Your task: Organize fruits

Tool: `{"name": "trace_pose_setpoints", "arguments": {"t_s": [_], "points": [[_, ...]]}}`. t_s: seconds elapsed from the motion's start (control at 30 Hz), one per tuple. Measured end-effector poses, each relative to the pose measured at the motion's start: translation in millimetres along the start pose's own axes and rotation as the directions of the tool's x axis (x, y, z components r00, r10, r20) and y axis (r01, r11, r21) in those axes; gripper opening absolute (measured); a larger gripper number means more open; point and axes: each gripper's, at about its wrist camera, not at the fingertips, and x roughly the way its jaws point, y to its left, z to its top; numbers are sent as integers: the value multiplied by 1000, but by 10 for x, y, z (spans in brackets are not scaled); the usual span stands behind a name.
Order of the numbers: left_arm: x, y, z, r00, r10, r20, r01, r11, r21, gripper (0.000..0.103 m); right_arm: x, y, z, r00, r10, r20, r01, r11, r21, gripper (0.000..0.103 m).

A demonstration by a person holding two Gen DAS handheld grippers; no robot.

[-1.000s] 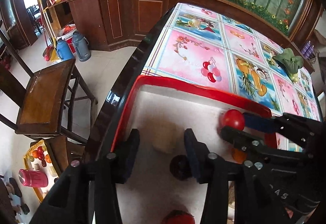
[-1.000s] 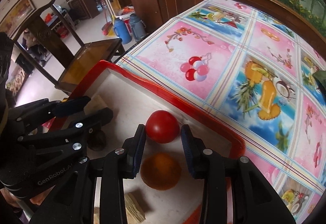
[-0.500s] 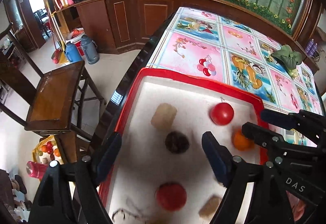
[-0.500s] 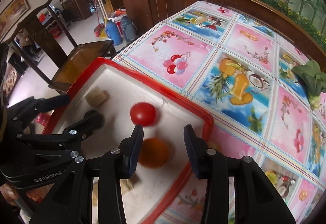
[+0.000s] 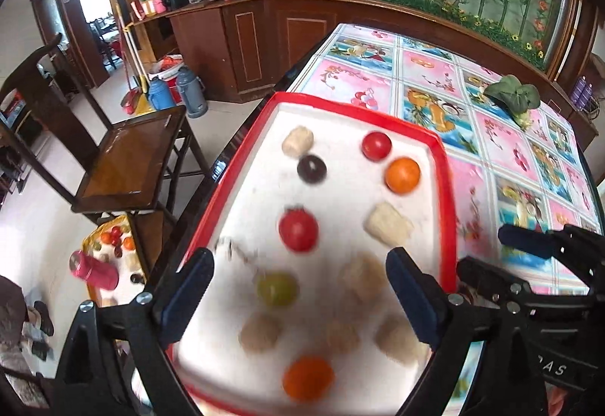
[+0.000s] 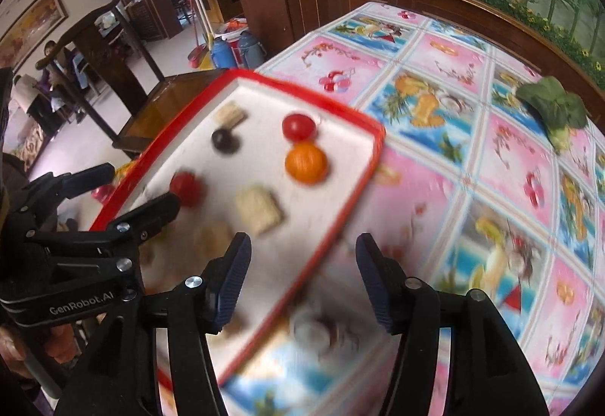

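Red tray [image 5: 448, 189] is sitting ahead of both our grippers, fruits inside; left gripper [image 5: 298, 297] and right gripper [image 6: 302, 280] have just been opening, fingers empty. Next we're picking another fruit.

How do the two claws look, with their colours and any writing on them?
Both claws are black angular frames with silver screws and dark blue ribbed pads. The left claw has white letters "GenRobot.AI" on its side, seen from the right wrist. The right claw shows the white letters "DAS" in the left wrist view.
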Motion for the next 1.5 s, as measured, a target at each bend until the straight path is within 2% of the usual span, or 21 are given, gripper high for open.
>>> {"name": "trace_pose_setpoints", "arguments": {"t_s": [0.13,0.3,0.43,0.5,0.57,0.7,0.9,1.07,1.17,1.3,1.5], "points": [[-230,-68,-272,1000,17,23,-17,1000,-26,97,-160,53,-301,1000,8,-18,-9,1000,-25,58],[-467,-119,-594,998,37,42,-34,998,-57,103,-372,179,-660,999,-36,5,36,994,-106,70],[-572,-187,-820,998,44,45,-41,997,-62,103,-518,288,-893,997,-66,37,72,983,-166,73],[-605,-194,-917,999,20,39,-17,997,-74,103,-563,312,-980,996,-73,48,80,981,-175,76],[-633,-194,-1003,999,24,34,-21,995,-93,103,-585,331,-1062,995,-83,50,91,980,-178,77],[-668,-178,-1122,998,45,40,-41,993,-110,103,-606,286,-1204,998,-60,30,64,987,-145,78],[-673,-171,-1249,995,105,3,-104,988,-114,103,-571,205,-1337,998,-67,-9,66,992,-104,80],[-709,-169,-1345,988,151,11,-149,980,-130,103,-563,202,-1404,997,-81,-19,79,991,-107,80],[-730,-129,-1394,990,142,3,-140,979,-147,103,-573,208,-1417,997,-78,-18,76,991,-110,80],[-704,-37,-1461,993,105,-47,-112,981,-160,103,-586,225,-1403,998,-69,-12,67,991,-112,82],[-704,15,-1546,993,102,-51,-109,981,-158,103,-553,309,-1391,996,-88,5,87,986,-144,83]]}}
